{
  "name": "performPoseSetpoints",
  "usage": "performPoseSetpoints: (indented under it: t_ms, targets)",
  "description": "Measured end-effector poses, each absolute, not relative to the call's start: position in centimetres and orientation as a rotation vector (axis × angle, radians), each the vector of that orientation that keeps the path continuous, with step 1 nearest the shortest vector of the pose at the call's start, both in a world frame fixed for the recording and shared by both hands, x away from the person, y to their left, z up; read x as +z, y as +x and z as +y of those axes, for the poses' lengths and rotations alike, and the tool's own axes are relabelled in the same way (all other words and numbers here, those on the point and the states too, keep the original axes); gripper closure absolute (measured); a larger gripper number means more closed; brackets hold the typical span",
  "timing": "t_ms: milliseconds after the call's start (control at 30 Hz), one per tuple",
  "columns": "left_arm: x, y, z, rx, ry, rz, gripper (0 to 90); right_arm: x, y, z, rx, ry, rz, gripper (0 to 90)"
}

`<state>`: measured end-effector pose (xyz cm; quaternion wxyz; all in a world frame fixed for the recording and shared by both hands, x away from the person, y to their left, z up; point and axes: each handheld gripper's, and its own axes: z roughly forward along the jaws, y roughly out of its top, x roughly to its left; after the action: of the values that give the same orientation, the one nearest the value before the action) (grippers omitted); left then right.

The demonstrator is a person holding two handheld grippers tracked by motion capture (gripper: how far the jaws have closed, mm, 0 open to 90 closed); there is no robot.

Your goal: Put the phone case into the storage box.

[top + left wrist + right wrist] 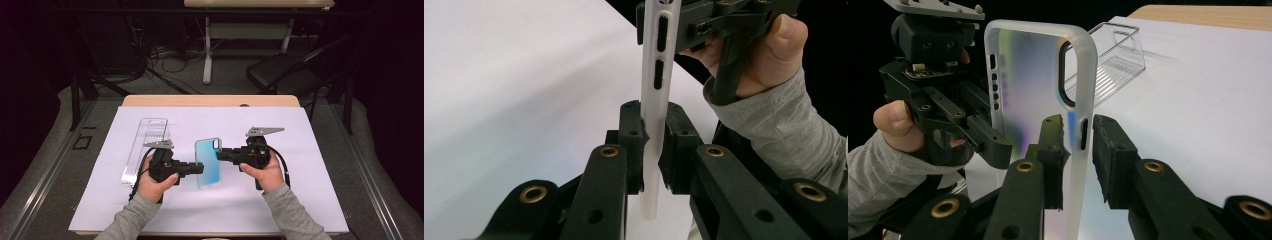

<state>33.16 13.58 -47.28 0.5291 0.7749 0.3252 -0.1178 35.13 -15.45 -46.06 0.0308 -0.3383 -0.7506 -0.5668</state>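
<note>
Above the counter's [150, 210] middle, both the left hand-held gripper [199, 168] and right hand-held gripper [222, 155] pinch the phone case [207, 162] by opposite rims; it looks light, bendy and slick, so grip the rims.

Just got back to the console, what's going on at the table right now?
A person holds a translucent blue phone case above the white table cover with both grippers. The left gripper is shut on one long edge; the right gripper straddles the opposite edge near the camera cutout, one pad slightly off. The clear plastic packaging lies empty at left.
</note>
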Motion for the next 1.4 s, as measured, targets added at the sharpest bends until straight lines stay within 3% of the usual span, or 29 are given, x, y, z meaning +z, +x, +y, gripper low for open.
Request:
performPoseSetpoints:
  t_ms: [1400]
  targets:
    - [-47.19, 33.07, 13.58, -0.284, 1.847, 0.768, 81.5, -46.19, 35.2, -15.61, -1.751, -1.009, -2.282, 80.1]
